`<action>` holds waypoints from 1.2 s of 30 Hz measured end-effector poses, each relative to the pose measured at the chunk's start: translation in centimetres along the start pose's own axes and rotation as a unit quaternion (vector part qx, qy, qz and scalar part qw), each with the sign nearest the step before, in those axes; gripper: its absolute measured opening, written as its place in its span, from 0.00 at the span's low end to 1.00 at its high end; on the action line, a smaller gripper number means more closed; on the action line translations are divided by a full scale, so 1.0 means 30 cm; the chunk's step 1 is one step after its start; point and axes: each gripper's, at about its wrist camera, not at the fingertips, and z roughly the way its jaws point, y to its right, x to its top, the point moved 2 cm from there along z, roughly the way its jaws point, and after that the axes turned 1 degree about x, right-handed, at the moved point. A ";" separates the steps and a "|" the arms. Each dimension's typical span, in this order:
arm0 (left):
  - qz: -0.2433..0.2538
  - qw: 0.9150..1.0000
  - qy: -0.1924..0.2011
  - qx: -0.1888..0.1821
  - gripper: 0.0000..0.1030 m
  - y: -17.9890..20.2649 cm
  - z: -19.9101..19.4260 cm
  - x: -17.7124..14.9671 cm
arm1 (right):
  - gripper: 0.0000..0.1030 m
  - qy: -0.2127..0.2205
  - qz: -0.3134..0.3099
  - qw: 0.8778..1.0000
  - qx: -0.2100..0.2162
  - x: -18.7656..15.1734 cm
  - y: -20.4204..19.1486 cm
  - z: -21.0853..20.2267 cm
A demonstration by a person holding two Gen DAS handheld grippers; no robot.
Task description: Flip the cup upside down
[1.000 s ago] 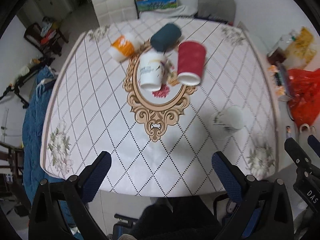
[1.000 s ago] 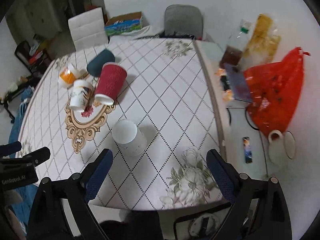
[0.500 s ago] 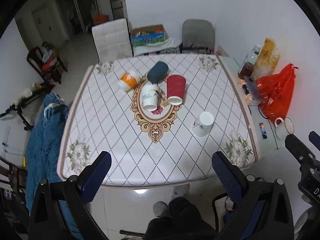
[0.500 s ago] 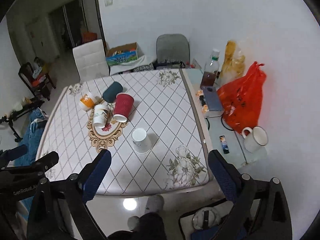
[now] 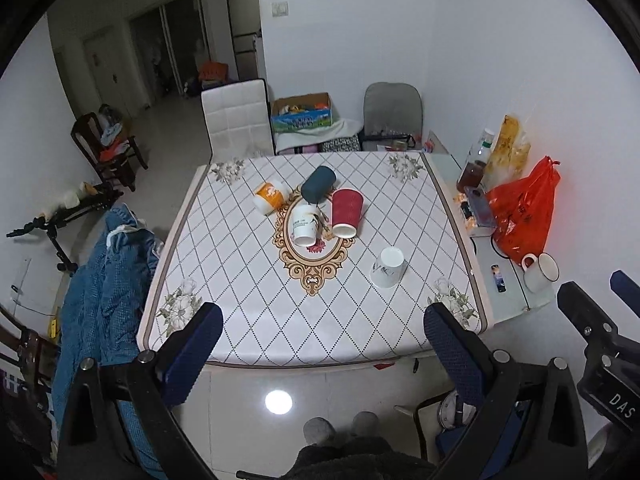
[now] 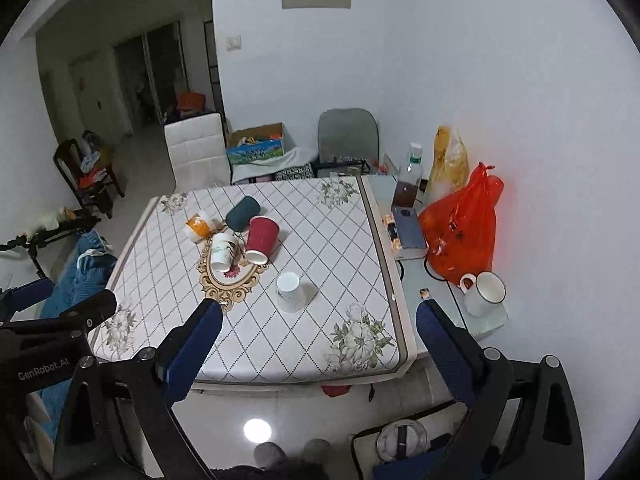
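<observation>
I hold my left gripper high and well back from the table, its two blue textured pads spread wide with nothing between them; my right gripper is the same, wide apart and empty, with matte black frames behind the pads. Below and well beyond both lies a square table covered in a smooth white cloth with a dotted diamond grid, floral corners and a gold ornate oval at the centre. The white cup stands upside down on its rim, its flat base up, on the near right part of the cloth, apart from the rest. Farther off, around the oval, four more cups lie on their sides: a ribbed red paper cup, a white printed cup, an orange-and-white cup and a dark teal cup. A glossy red plastic bag and an enamel mug sit on a glass side table at the right.
</observation>
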 end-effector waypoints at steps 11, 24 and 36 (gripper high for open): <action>-0.007 1.000 -0.022 0.009 1.00 0.056 -0.054 -0.064 | 0.98 -0.013 -0.007 1.000 0.016 -0.013 0.070 -0.074; -0.006 1.000 -0.027 0.004 1.00 0.100 -0.097 -0.081 | 0.98 -0.037 -0.005 0.999 0.020 -0.027 0.112 -0.055; -0.008 0.999 -0.032 0.008 1.00 0.100 -0.103 -0.076 | 0.98 -0.039 0.002 0.999 0.023 -0.025 0.133 -0.054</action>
